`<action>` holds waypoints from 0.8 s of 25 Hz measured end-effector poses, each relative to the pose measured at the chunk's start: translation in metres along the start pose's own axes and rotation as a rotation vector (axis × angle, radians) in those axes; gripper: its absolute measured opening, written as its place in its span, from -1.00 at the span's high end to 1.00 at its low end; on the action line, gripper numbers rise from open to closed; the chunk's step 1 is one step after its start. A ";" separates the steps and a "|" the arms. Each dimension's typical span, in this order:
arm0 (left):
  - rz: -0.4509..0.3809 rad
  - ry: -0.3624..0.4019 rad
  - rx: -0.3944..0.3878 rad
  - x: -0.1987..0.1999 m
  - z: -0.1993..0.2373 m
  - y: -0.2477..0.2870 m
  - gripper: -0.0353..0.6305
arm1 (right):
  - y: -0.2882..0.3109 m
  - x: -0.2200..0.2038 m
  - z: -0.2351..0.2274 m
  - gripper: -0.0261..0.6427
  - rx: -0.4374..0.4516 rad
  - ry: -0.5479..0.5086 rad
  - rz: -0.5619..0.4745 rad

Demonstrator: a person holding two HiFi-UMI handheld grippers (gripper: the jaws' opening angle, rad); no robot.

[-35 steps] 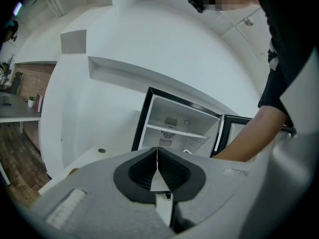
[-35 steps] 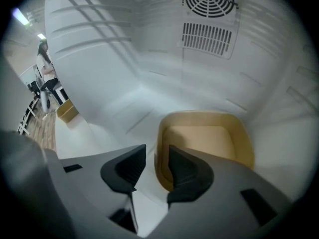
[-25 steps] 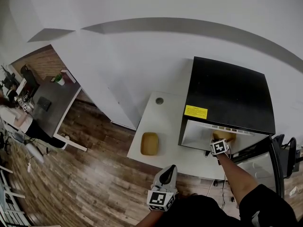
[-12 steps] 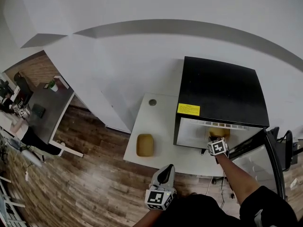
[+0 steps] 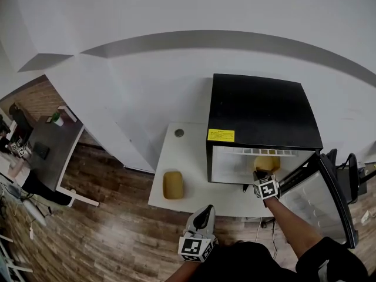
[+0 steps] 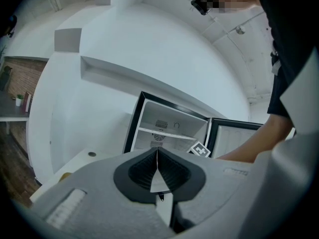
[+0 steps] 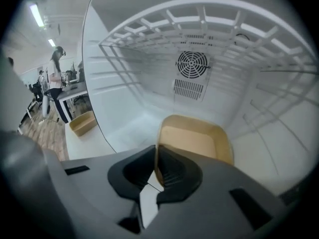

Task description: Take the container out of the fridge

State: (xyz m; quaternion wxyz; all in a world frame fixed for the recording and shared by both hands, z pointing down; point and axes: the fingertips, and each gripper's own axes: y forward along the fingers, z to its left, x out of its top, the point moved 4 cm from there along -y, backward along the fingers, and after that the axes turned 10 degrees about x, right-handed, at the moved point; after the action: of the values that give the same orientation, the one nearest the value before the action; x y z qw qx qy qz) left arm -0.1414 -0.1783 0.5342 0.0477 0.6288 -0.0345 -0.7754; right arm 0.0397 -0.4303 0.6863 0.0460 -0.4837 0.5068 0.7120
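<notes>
Tan shallow rectangular container (image 5: pixel 268 163) sits inside the open black mini fridge (image 5: pixel 264 113), just ahead of the right gripper (image 5: pixel 264 180) in the head view. The right arm stretches forward from the body, and the gripper tips downward at the fridge mouth. The fridge door (image 5: pixel 322 200) stands open to its right. The left gripper (image 5: pixel 205 213) is held close to the body. On the white table (image 5: pixel 191 151), a second tan tray (image 5: pixel 172 184) lies ahead of it and a little left.

In the left gripper view, the left gripper (image 6: pixel 157 164) points level toward the fridge (image 6: pixel 169 126), its dark pads pressed together with nothing between them. The right forearm (image 6: pixel 251 146) reaches in ahead and to its right.

In the right gripper view, the right gripper (image 7: pixel 155 169) has just been closing its jaws, and they are clamped on the near left rim of the container (image 7: pixel 199 136). The container lies directly ahead in the white interior, under the wire shelf (image 7: pixel 199 19). A round fan grille (image 7: pixel 192 63) is on the back wall beyond. The second tan tray (image 7: pixel 82 123) is off to the left, outside.
</notes>
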 end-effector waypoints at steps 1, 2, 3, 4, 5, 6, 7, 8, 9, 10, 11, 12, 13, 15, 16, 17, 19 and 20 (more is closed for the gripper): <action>-0.003 0.000 -0.005 0.000 -0.001 0.000 0.85 | -0.006 0.000 0.004 0.87 0.003 0.006 -0.015; -0.005 0.000 -0.011 0.000 -0.002 0.000 0.85 | -0.012 0.001 0.008 0.87 0.008 0.009 -0.027; -0.007 0.000 -0.016 0.000 -0.003 0.001 0.85 | -0.017 0.002 0.012 0.87 0.012 0.009 -0.038; -0.009 -0.001 -0.021 0.000 -0.003 0.003 0.85 | -0.023 0.003 0.016 0.87 0.015 0.008 -0.051; -0.010 -0.004 -0.025 0.000 -0.004 0.004 0.85 | -0.029 0.005 0.020 0.87 0.017 0.005 -0.063; -0.010 -0.007 -0.029 -0.001 -0.004 0.006 0.85 | -0.034 0.006 0.024 0.87 0.018 0.004 -0.077; -0.011 -0.009 -0.034 -0.001 -0.005 0.007 0.85 | -0.041 0.008 0.027 0.87 0.018 0.004 -0.091; -0.012 -0.010 -0.040 -0.001 -0.005 0.009 0.85 | -0.047 0.009 0.031 0.87 0.019 0.007 -0.107; -0.015 -0.009 -0.047 0.000 -0.007 0.011 0.85 | -0.054 0.010 0.035 0.87 0.021 0.011 -0.122; -0.019 -0.006 -0.054 0.001 -0.008 0.013 0.85 | -0.061 0.011 0.039 0.87 0.022 0.012 -0.135; -0.023 -0.004 -0.061 0.002 -0.009 0.015 0.85 | -0.068 0.011 0.043 0.87 0.024 0.010 -0.148; -0.028 -0.003 -0.068 0.004 -0.011 0.017 0.85 | -0.075 0.013 0.048 0.87 0.026 0.003 -0.163; -0.033 -0.004 -0.074 0.005 -0.013 0.019 0.85 | -0.083 0.014 0.052 0.87 0.029 0.000 -0.183; -0.040 -0.005 -0.085 0.007 -0.016 0.022 0.85 | -0.100 0.018 0.060 0.87 0.040 0.015 -0.235; -0.043 -0.006 -0.090 0.008 -0.017 0.024 0.85 | -0.109 0.020 0.065 0.87 0.046 0.029 -0.260; -0.045 -0.005 -0.095 0.009 -0.018 0.026 0.85 | -0.118 0.022 0.069 0.87 0.051 0.042 -0.283; -0.048 -0.001 -0.105 0.009 -0.021 0.029 0.85 | -0.135 0.025 0.076 0.87 0.057 0.065 -0.323; -0.048 0.001 -0.110 0.009 -0.023 0.031 0.85 | -0.143 0.026 0.078 0.87 0.057 0.078 -0.340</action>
State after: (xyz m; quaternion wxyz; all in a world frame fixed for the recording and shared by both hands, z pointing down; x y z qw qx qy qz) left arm -0.1203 -0.2096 0.5240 0.0633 0.6262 0.0232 -0.7768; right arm 0.0551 -0.3127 0.5715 0.1598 -0.5883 0.4392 0.6599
